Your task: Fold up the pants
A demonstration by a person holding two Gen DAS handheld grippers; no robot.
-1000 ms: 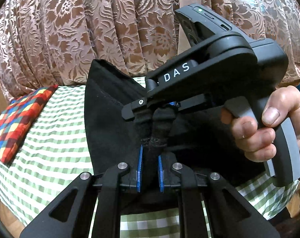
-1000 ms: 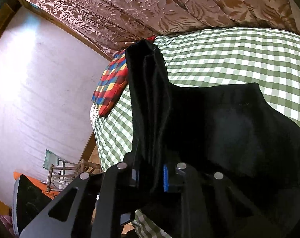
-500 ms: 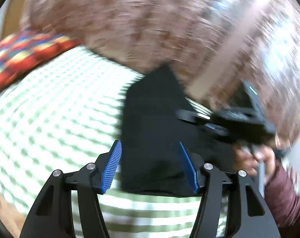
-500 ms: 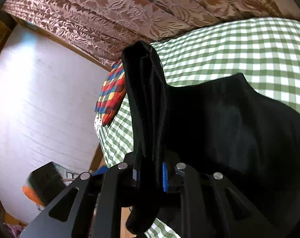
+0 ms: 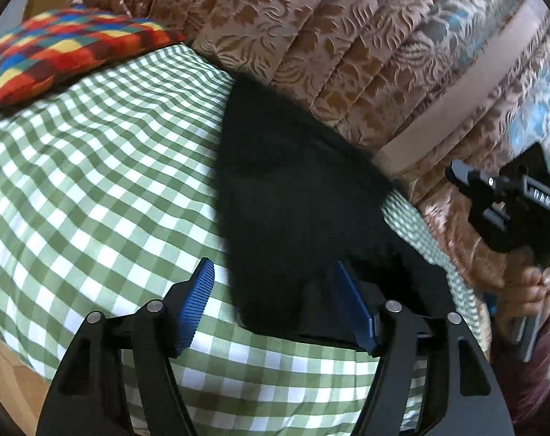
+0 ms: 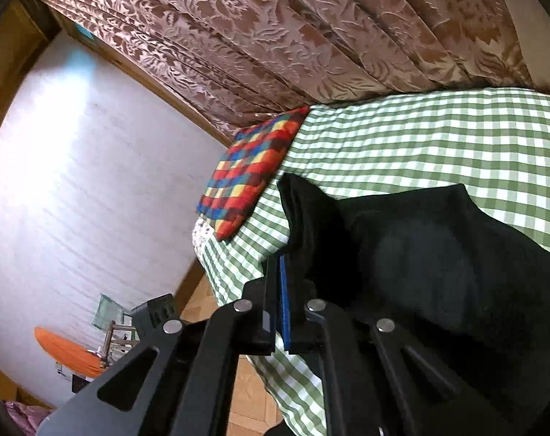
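While the black pants (image 5: 296, 218) lie folded on the checked bed (image 5: 93, 167), the left gripper (image 5: 275, 301) has just spread its fingers, holding nothing; the right gripper (image 6: 280, 290) looks pinched shut, seemingly empty. Next probably comes regrasping an edge.

Home bedroom, bed under green checked sheet (image 5: 93, 181), patchwork cushion (image 6: 249, 178), brown floral curtains (image 6: 293, 36), wood floor (image 6: 246, 399)

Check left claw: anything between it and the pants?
Nothing visible. The left claw is open, its jaws just widened, and the black pants lie on the checked sheet straight ahead, their near edge already between the pads, with neither pad pressing. The pillow sits well off to the side.
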